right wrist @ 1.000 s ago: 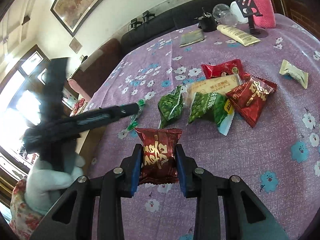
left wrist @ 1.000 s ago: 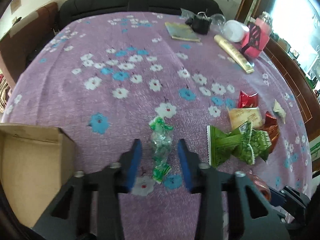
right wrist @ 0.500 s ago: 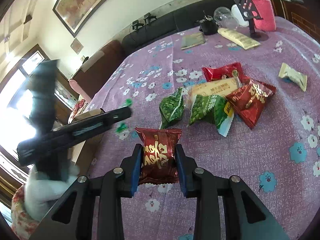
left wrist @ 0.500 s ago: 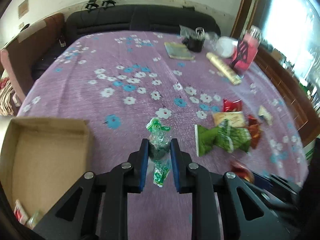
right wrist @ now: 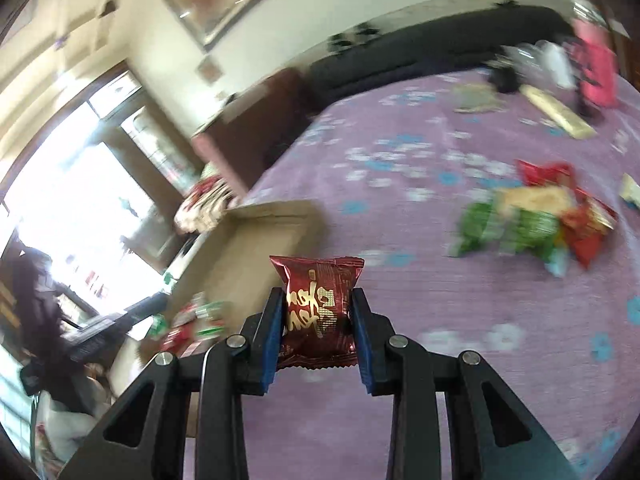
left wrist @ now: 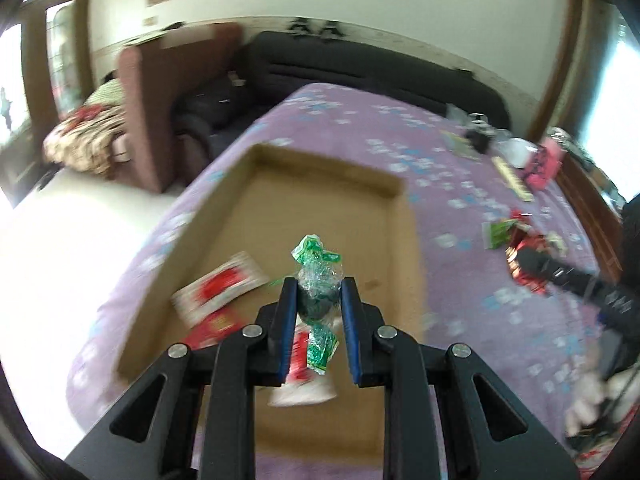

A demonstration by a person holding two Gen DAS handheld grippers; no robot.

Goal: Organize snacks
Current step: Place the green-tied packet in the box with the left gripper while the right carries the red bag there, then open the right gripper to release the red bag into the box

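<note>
My left gripper (left wrist: 319,300) is shut on a green-wrapped candy (left wrist: 318,280) and hangs over the open cardboard box (left wrist: 394,248). Red and white snack packets (left wrist: 222,284) lie on the box floor. My right gripper (right wrist: 318,312) is shut on a dark red snack packet (right wrist: 318,300) above the purple flowered cloth (right wrist: 460,300), with the box (right wrist: 260,240) ahead to its left. A pile of green and red snack packets (right wrist: 532,220) lies on the cloth to the right. In the left wrist view the right gripper (left wrist: 568,276) shows at the right, blurred.
A dark sofa (left wrist: 360,64) and a brown armchair (left wrist: 148,120) stand beyond the table. At the table's far end sit a pink container (right wrist: 596,68), a long beige packet (right wrist: 556,110) and a booklet (right wrist: 476,98). A gloved hand (right wrist: 72,420) holds the left gripper at lower left.
The left gripper shut on the green candy, lifted it off the cloth and carried it left over the box. The right gripper swung left toward the box, still holding the red packet.
</note>
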